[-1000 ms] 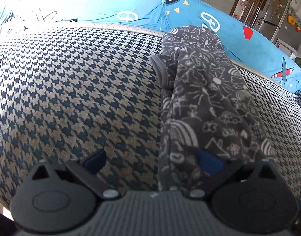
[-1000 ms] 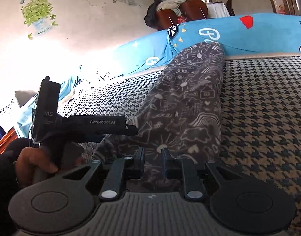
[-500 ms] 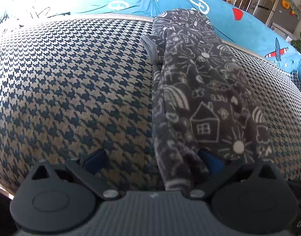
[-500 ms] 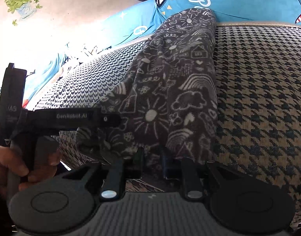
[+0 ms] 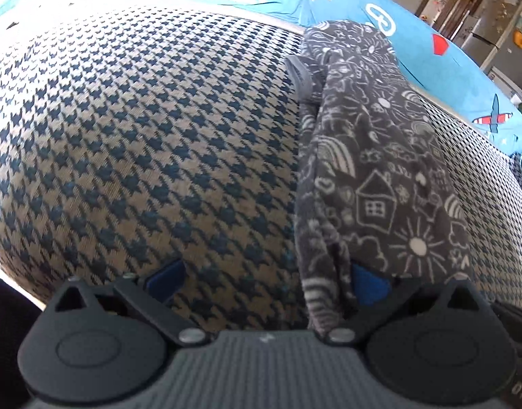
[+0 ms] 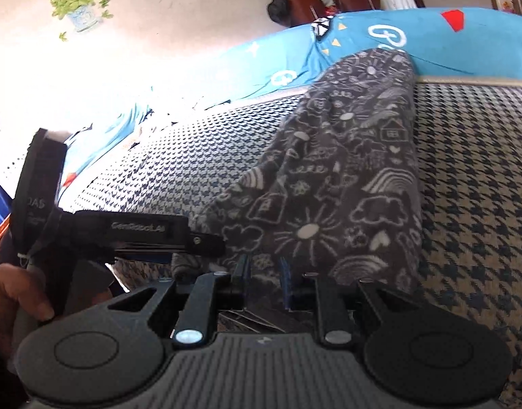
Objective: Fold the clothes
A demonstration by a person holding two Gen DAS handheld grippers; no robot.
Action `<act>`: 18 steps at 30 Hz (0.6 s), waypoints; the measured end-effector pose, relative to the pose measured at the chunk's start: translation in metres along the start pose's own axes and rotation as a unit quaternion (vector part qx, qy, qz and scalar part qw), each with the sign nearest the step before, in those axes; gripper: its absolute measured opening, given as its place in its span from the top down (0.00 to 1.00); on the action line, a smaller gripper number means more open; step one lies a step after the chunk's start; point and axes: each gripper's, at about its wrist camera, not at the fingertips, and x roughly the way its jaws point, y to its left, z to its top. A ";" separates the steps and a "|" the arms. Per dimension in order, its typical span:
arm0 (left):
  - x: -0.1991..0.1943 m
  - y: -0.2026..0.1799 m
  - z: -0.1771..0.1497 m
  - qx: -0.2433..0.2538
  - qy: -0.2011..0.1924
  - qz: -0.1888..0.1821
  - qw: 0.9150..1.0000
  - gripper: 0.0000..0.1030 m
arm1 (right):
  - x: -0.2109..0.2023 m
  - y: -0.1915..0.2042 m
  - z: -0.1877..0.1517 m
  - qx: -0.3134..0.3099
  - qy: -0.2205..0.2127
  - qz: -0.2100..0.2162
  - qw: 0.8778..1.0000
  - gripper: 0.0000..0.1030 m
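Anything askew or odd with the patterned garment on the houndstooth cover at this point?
Slightly. The dark doodle-print garment lies as a long strip on the houndstooth cover, but a grey cuff-like flap sticks out from its left edge near the far end, untucked. The near end is bunched where the right gripper pinches it. Nothing damaged or spilled.

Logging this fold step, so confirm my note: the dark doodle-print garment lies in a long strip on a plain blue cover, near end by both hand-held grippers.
One detail is wrong. The dark doodle-print garment lies on a houndstooth cover, not a plain blue one; the blue printed sheet lies behind it. The left wrist view shows this. The rest stands.
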 end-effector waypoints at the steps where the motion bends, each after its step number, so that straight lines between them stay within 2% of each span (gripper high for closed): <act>1: -0.004 0.003 0.000 -0.006 -0.005 -0.004 1.000 0.00 | -0.001 0.003 0.000 -0.009 -0.003 0.008 1.000 0.81; 5: -0.017 0.015 0.001 -0.019 -0.027 -0.014 0.999 0.00 | -0.001 0.012 0.000 -0.013 -0.001 0.068 0.998 0.81; 8: -0.016 0.017 0.003 -0.024 -0.026 -0.005 0.999 0.00 | 0.004 0.020 -0.003 -0.018 0.016 0.104 0.994 0.81; 12: -0.015 0.013 0.002 -0.024 -0.031 -0.005 0.999 0.00 | 0.015 0.027 -0.009 -0.023 0.044 0.111 0.993 0.81; 15: -0.017 0.012 0.001 -0.026 -0.036 -0.005 0.999 0.00 | 0.020 0.025 -0.009 -0.011 0.045 0.113 0.992 0.80; 18: -0.013 0.011 0.006 -0.032 -0.040 -0.004 0.999 0.00 | 0.025 0.022 -0.009 0.014 0.045 0.116 0.992 0.65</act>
